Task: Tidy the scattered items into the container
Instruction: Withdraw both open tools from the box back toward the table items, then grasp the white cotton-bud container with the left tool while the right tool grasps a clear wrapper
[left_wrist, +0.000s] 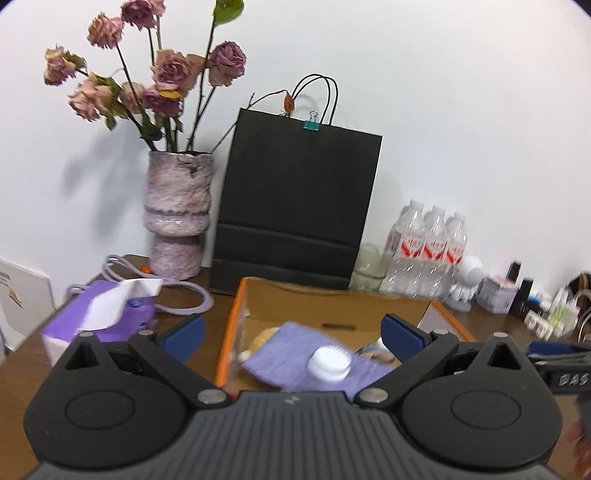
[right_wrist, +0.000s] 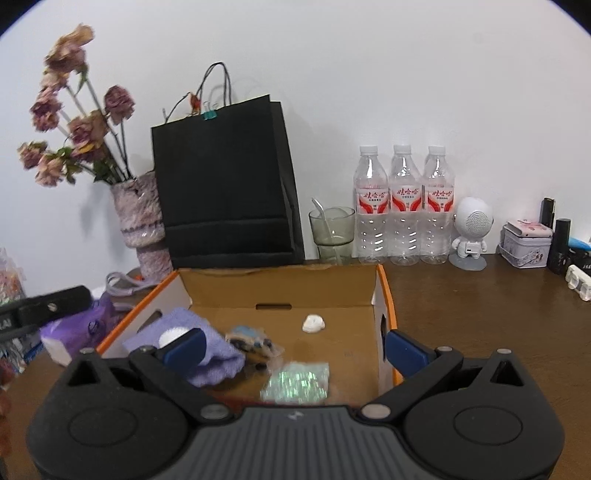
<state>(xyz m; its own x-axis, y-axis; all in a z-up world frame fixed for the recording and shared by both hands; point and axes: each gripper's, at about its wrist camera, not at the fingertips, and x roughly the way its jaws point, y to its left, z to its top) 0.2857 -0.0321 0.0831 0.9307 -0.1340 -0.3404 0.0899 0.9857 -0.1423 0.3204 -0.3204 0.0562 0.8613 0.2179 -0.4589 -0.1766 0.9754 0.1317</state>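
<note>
I hold both claws just above an open cardboard box (right_wrist: 280, 291) with orange edges, which sits on a brown wooden table (right_wrist: 480, 314). My left claw (left_wrist: 291, 334) is spread wide and grips nothing. My right claw (right_wrist: 293, 349) is also spread wide and empty.

Inside the box lies a folded purple cloth (left_wrist: 314, 354) with a round white cap (left_wrist: 330, 363) resting on top of it. Beside the cloth are a small cluttered bundle (right_wrist: 249, 339), a shiny greenish packet (right_wrist: 295, 382) and a small white lump (right_wrist: 313, 323) lying apart on the box floor.

Left of the box sits a purple tissue pack (left_wrist: 99, 317). Behind the box stand a black paper bag (right_wrist: 225, 184), a vase (left_wrist: 179, 214) of dried roses and three water bottles (right_wrist: 404, 206).
</note>
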